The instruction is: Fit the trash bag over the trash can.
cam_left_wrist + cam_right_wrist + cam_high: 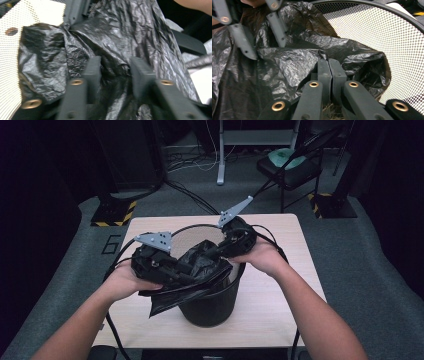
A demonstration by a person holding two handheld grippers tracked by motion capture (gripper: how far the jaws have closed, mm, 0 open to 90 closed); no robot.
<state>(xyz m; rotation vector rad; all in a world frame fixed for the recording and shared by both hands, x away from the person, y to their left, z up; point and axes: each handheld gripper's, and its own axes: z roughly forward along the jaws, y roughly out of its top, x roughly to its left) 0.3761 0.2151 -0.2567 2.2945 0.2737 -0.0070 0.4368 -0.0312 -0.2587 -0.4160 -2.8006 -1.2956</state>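
High view: black bin bag (pixel 200 270) is bunched over the near rim of the mesh bin (pixel 210 307) on the table (pixel 280 285), part inside, part spilling down the outside. My left claw (pixel 187 272) and right claw (pixel 212 252) are both in the film.

Left gripper view: my jaws stand apart, bag (pixel 120 37) between and ahead of them — released, nothing pinched.

Right gripper view: my jaws are pressed together on a fold of bag (pixel 294 62) — clenched on it. Film looks thin, limp, slippery, likely tears easily; best held at the hem, not mid-sheet.
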